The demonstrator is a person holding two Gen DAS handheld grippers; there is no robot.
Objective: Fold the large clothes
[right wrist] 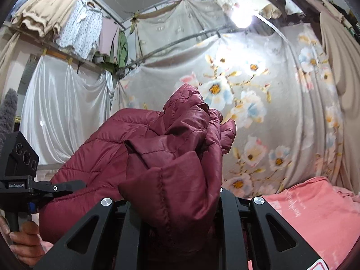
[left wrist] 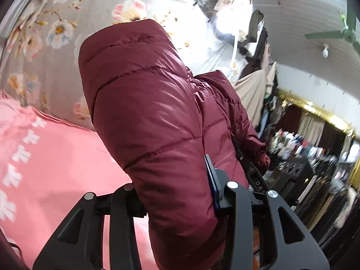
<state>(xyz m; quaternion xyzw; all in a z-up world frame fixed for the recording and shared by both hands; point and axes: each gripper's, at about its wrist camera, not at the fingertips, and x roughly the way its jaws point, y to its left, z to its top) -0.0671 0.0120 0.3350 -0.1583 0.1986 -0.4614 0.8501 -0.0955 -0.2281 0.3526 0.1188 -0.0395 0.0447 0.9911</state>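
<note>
The left gripper [left wrist: 177, 202] is clamping its two black fingers on a thick fold of the glossy maroon quilted puffer jacket [left wrist: 146, 112], whose padded bulk is rising up in front of the lens and covering most of the middle of the left wrist view. The right gripper [right wrist: 173, 204] is likewise pinching a bunched, creased part of the same jacket [right wrist: 171, 157] between its fingers, so the garment is hanging lifted between the two tools above the pink bedspread with white markings [left wrist: 56, 168]. In the right wrist view the left gripper's body [right wrist: 24, 180] is showing at the left edge, with the person's left hand [right wrist: 24, 240] wrapping around its handle and the jacket spreading from it toward the right gripper. Behind the jacket a grey floral-print cloth [right wrist: 258, 103] is hanging as a backdrop, beside a white satin curtain [right wrist: 67, 108]. A green ceiling fan [left wrist: 337, 33] is showing at the upper right of the left wrist view.
</note>
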